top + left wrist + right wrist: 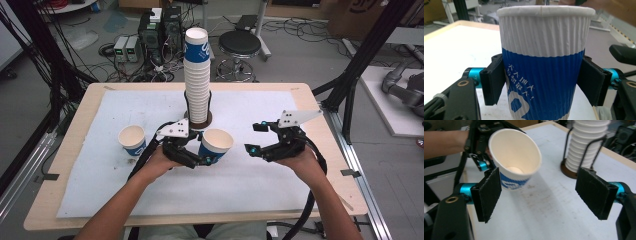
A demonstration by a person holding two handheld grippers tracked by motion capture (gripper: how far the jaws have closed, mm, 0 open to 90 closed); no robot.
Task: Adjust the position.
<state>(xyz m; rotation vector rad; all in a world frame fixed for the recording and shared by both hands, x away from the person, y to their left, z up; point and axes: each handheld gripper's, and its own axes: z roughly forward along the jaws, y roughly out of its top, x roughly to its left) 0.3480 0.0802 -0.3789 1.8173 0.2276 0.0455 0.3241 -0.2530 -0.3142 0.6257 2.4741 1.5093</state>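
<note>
A blue and white ribbed paper cup (218,140) (541,37) sits between the pads of my left gripper (206,148) (541,80), which is shut on its blue lower half. The cup is tilted and held just above the white mat, its empty inside facing the right gripper view (515,155). My right gripper (254,138) (539,195) stands open to the right of that cup, with nothing between its pads. A tall stack of the same cups (197,75) (589,145) stands in a wire holder at the back middle. A second single cup (132,139) stands upright on the mat at the left.
A white mat (250,175) covers the wooden table (70,150). The holder's round brown base (199,121) lies just behind my left gripper. Beyond the table are a black stool (240,45), electronics boxes (150,35) and cables on the floor. Black frame posts (350,85) stand at the right.
</note>
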